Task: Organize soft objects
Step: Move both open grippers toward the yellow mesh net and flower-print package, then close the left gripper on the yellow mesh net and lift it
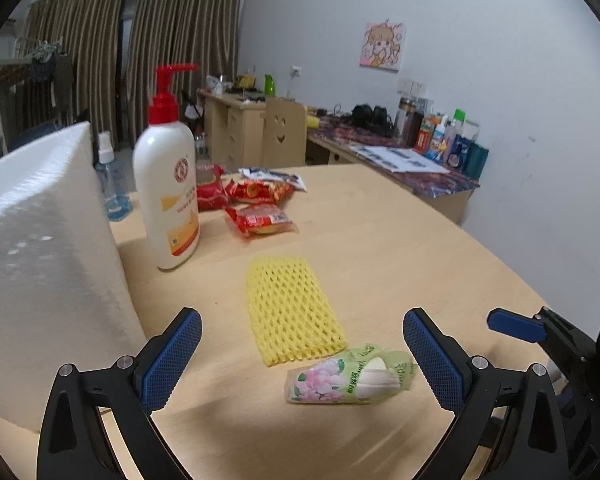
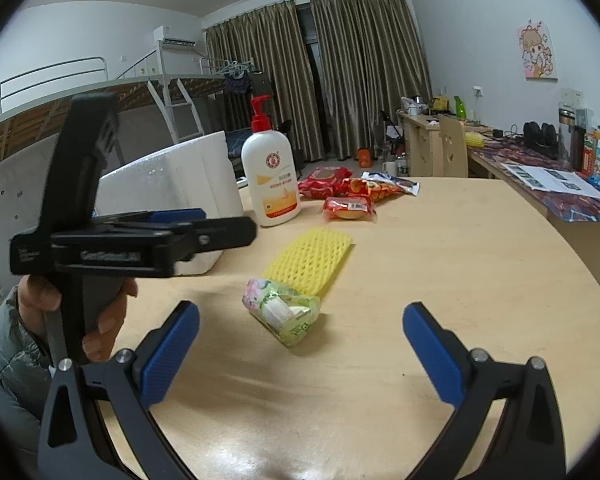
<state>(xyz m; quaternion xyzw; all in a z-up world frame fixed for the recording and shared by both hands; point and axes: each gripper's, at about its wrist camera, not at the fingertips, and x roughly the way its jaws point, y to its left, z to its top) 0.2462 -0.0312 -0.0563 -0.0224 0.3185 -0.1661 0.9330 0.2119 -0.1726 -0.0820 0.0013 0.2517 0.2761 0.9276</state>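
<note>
Here, from left to right, the round wooden worktop (image 1: 400,240) carries a white foam box (image 1: 40,260), a lotion pump bottle (image 1: 168,184), red snack packets (image 1: 258,218), a yellow foam net sleeve (image 1: 292,312) and, touching its near end, a green tissue pack (image 1: 348,376). The left tongs (image 1: 302,360) and the right tongs (image 2: 300,354) are both spread wide, holding nothing.

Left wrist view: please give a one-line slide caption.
Open left gripper above a tissue pack and yellow foam net.
</note>
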